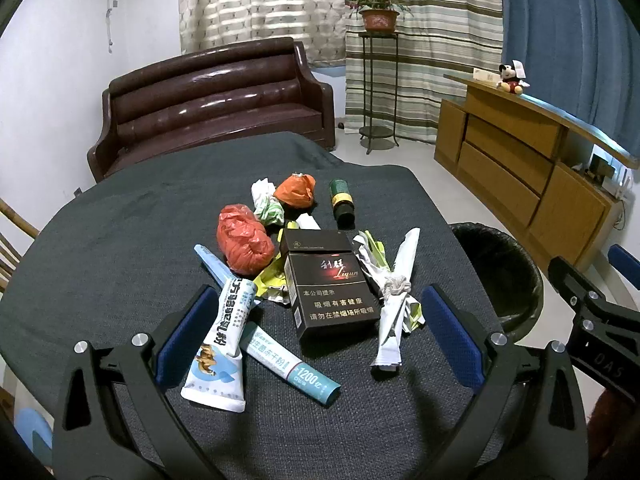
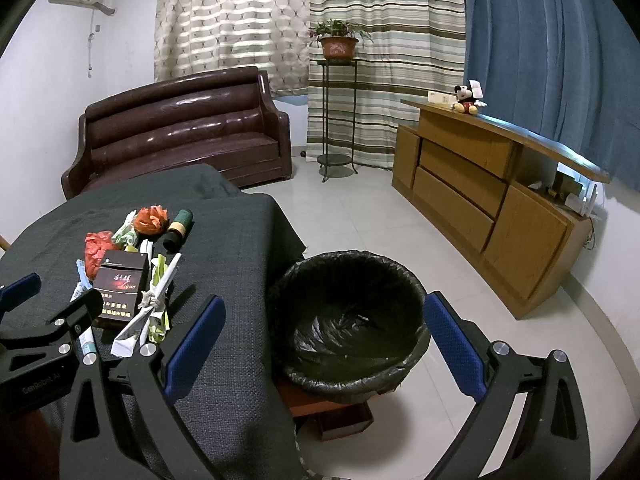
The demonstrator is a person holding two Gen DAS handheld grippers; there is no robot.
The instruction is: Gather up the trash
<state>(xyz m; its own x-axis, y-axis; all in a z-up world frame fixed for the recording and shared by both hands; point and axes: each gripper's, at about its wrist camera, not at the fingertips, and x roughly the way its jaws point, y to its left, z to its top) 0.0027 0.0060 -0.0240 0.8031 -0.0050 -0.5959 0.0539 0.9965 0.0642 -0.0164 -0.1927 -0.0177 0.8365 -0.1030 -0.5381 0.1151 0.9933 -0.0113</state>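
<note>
Trash lies piled on the dark cloth-covered table (image 1: pixel 120 220): a black cigarette pack (image 1: pixel 332 288), a white tube (image 1: pixel 224 340), a teal-tipped sachet (image 1: pixel 288 364), a knotted white wrapper (image 1: pixel 394 292), two crumpled red and orange bags (image 1: pixel 244 244) (image 1: pixel 296 190) and a dark green bottle (image 1: pixel 342 202). My left gripper (image 1: pixel 320 328) hovers open over the near items, holding nothing. My right gripper (image 2: pixel 320 332) is open and empty above the black-lined bin (image 2: pixel 348 328), which stands beside the table's right edge. The bin looks empty. The pack (image 2: pixel 120 284) also shows in the right wrist view.
A brown leather sofa (image 1: pixel 216 96) stands behind the table. A plant stand (image 1: pixel 378 80) and a wooden sideboard (image 2: pixel 480 200) line the far wall over a tiled floor (image 2: pixel 360 208). The bin rests on a small wooden stool (image 2: pixel 340 416).
</note>
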